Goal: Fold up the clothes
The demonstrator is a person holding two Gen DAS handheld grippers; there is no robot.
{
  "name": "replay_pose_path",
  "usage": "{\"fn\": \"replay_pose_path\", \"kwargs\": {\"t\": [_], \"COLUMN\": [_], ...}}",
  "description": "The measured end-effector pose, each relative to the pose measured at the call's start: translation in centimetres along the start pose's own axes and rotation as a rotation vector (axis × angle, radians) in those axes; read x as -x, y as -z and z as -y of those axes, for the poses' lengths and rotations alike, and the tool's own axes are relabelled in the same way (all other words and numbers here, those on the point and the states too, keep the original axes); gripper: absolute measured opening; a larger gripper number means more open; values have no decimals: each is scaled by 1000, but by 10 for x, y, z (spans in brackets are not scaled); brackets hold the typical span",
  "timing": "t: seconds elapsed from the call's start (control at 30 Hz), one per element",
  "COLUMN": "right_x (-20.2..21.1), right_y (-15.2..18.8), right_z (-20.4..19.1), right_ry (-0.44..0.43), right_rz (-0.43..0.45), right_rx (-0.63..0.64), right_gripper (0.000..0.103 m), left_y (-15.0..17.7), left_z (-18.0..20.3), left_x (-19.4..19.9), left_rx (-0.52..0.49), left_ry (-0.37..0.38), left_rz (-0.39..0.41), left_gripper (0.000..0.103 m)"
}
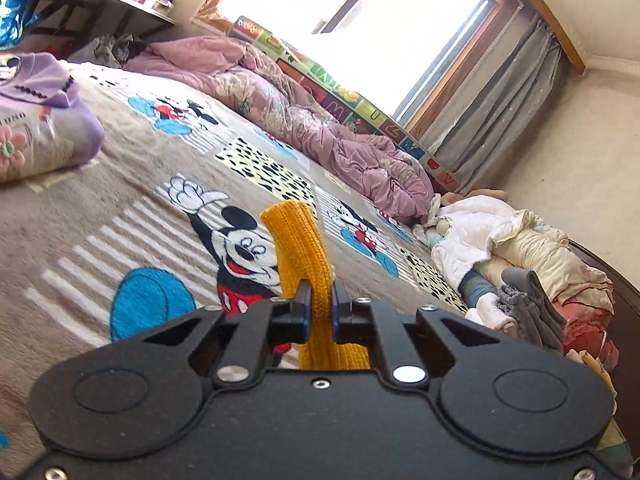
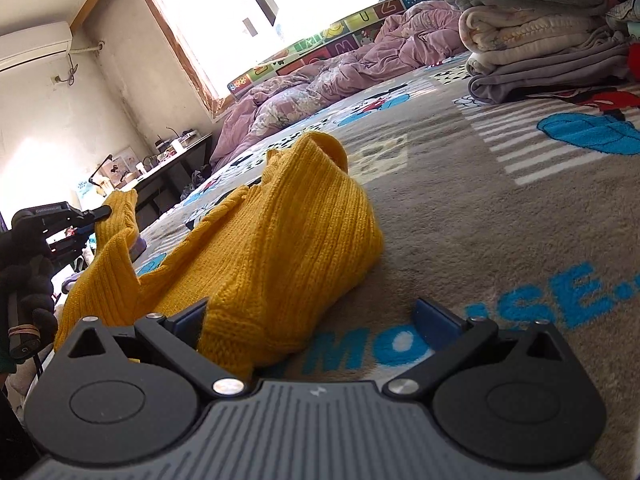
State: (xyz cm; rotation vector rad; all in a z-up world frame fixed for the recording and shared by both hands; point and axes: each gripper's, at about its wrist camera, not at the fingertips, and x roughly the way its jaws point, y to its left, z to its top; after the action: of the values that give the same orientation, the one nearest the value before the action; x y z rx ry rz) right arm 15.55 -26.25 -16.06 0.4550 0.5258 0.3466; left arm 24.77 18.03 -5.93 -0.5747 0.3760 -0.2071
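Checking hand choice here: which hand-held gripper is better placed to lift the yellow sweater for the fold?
Left. The left hand-held gripper is already shut on the sweater; the right hand-held gripper is open, holding nothing.

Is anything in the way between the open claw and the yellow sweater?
No, nothing visible is. The right claw is open, and the yellow sweater already lies partly between its fingers on the blanket. The left claw is shut on another part of the sweater.

Black hand-held gripper [image 1: 320, 300], blue pads, silver screws, black fuzzy glove [image 2: 24, 276]
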Motion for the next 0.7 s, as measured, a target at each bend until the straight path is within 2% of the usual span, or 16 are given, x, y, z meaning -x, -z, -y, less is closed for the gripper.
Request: {"fn": "replay_pose_path", "kwargs": {"t": [0.13,0.3,0.4,0.5,0.57,0.67,0.7], "right_x": [1,2,2,2,2,2,2], "right_y": [1,1,1,1,1,0,0], "right_z": [0,0,0,0,0,0,0], "right_ry": [-4,-6,-7,-8,-9,-10,-11], "right_rz": [3,4,5,5,4,3,4], "right_rx": [-4,-6,-7,-8,-9,-9,-10], "right_gripper": [103,103,103,103,103,103,103], "left_y": [-10,-10,-8,-3,4,10,11], "left_z": [-18,-57,-76,-96,-111,-126,-127], "left_x": [34,67,82,89,83,88,92], "left_rx": [-14,36,56,88,94,135,165], "left_ry": [-63,-182,-251,-332,-478,-589,-571], "left_rz": [87,133,130,94,53,9,12], "left_gripper": [6,6,6,6,7,9,13]}}
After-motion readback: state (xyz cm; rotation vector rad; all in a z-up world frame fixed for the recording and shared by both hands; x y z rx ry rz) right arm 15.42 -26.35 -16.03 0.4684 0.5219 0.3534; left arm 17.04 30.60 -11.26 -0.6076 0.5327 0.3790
